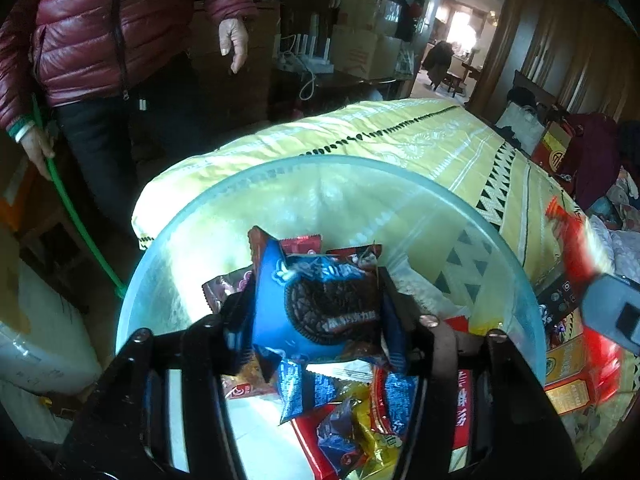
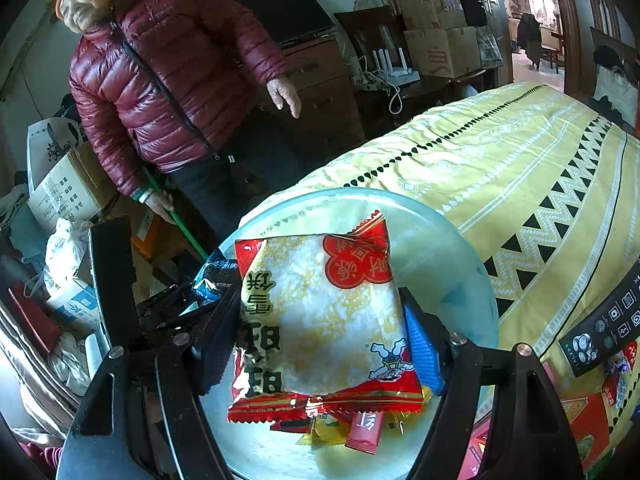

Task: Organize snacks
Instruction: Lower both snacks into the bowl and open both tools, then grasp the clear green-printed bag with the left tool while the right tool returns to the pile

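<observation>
Centre of the left wrist view, between the jaws: cookie pack [image 1: 316, 304], blue foil with a dark sandwich biscuit printed on it. The left gripper [image 1: 320, 312] is closed on it, one jaw on each side edge, the pack held up above the glass bowl [image 1: 516, 280]. Handling, as judged: light, crinkly, slippery film; contents brittle, so a gentle squeeze across the sealed edges suits better than pressure on the biscuit.

Centre of the right wrist view, between the jaws: rice-cracker pack [image 2: 324, 316], red-bordered with a clear window and red flower seal. The right gripper [image 2: 320, 328] clamps it at its two side edges, the pack face-on to the camera and tilted slightly. Handling, as judged: very light, puffed with air, soft film over a fragile cracker; hold at the margins, not the middle.

Lower centre of the left wrist view, under the cookie pack: loose small packs [image 1: 352, 412], blue, red and yellow, heaped in the bowl. Lower centre of the right wrist view, beneath the cracker pack: a yellow sweet [image 2: 326, 430] and a pink stick [image 2: 366, 432] on the bowl floor.

The bowl sits on the yellow patterned cloth [image 2: 520, 168] covering the surface. Right edge of the left view: red boxes [image 1: 576, 360] just beside the bowl. Upper left of both views: bystander in maroon jacket [image 2: 160, 80], well apart from the jaws.
</observation>
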Tool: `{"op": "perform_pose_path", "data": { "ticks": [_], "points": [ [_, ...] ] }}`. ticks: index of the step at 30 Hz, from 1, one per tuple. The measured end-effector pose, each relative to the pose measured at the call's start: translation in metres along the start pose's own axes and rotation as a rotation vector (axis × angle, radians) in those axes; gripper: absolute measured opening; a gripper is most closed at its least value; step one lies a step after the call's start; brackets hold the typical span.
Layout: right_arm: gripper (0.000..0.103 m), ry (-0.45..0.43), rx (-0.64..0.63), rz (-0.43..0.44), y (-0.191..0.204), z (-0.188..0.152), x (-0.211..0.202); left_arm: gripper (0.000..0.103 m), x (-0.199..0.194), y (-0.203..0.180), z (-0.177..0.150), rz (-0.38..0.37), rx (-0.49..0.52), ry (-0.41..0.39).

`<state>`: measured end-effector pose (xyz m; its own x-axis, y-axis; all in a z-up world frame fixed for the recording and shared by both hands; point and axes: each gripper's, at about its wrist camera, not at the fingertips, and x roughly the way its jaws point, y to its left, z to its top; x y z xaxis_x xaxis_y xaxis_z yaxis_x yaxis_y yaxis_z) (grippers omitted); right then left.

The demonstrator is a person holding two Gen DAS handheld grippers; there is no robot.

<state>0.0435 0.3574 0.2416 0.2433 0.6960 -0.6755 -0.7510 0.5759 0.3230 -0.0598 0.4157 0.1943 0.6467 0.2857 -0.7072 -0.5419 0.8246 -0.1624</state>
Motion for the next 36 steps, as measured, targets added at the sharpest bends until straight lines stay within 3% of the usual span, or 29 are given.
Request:
{"op": "perform_pose_path", "data": {
  "ticks": [1, 3, 6, 9, 11, 15, 16, 19, 21, 22, 24, 26, 28, 29, 31, 34, 36],
  "points": [
    [0.083, 0.002, 0.0, -0.001, 0.0, -0.001, 0.001, 0.062, 0.0, 0.001, -0.001, -0.002, -0.007, -0.002],
    [0.088, 0.004, -0.004, -0.005, 0.001, -0.001, 0.001, 0.081, 0.001, 0.002, -0.001, -0.01, -0.013, -0.002],
    [0.089, 0.007, -0.002, -0.017, 0.0, -0.003, -0.001, 0.097, 0.001, 0.002, -0.001, -0.027, -0.016, 0.006],
    [0.089, -0.017, -0.005, -0.032, 0.0, -0.008, -0.014, 0.099, -0.004, 0.002, -0.001, -0.045, -0.026, -0.001],
    [0.089, -0.116, -0.051, -0.057, 0.009, -0.021, -0.048, 0.103, -0.019, -0.004, -0.001, -0.055, -0.011, -0.057],
    [0.092, -0.372, -0.16, -0.266, 0.023, -0.095, -0.138, 0.103, -0.062, -0.044, -0.008, -0.168, 0.137, -0.189],
    [0.103, -0.422, -0.151, -0.358, 0.019, -0.127, -0.161, 0.103, -0.08, -0.064, -0.016, -0.231, 0.193, -0.224],
    [0.103, -0.401, -0.036, -0.44, -0.009, -0.198, -0.198, 0.103, -0.121, -0.127, -0.048, -0.42, 0.363, -0.263],
    [0.103, -0.353, 0.074, -0.503, -0.035, -0.25, -0.218, 0.103, -0.138, -0.165, -0.073, -0.564, 0.466, -0.215],
    [0.103, -0.309, 0.138, -0.536, -0.051, -0.281, -0.229, 0.103, -0.143, -0.191, -0.096, -0.671, 0.529, -0.148],
    [0.103, -0.237, 0.223, -0.577, -0.073, -0.322, -0.241, 0.103, -0.134, -0.223, -0.126, -0.763, 0.579, -0.008],
    [0.103, -0.178, 0.354, -0.598, -0.098, -0.367, -0.256, 0.102, -0.101, -0.263, -0.166, -0.778, 0.624, 0.183],
    [0.103, -0.155, 0.462, -0.603, -0.117, -0.399, -0.271, 0.089, -0.066, -0.292, -0.197, -0.771, 0.653, 0.331],
    [0.103, -0.154, 0.505, -0.609, -0.127, -0.414, -0.279, 0.078, -0.043, -0.305, -0.211, -0.76, 0.629, 0.438],
    [0.103, -0.155, 0.559, -0.611, -0.142, -0.434, -0.29, 0.076, -0.013, -0.321, -0.226, -0.767, 0.541, 0.581],
    [0.103, -0.164, 0.595, -0.597, -0.158, -0.445, -0.295, 0.078, 0.003, -0.353, -0.238, -0.714, 0.511, 0.59],
    [0.103, -0.175, 0.616, -0.575, -0.167, -0.449, -0.296, 0.087, 0.012, -0.371, -0.245, -0.692, 0.497, 0.64]
  ]
}}
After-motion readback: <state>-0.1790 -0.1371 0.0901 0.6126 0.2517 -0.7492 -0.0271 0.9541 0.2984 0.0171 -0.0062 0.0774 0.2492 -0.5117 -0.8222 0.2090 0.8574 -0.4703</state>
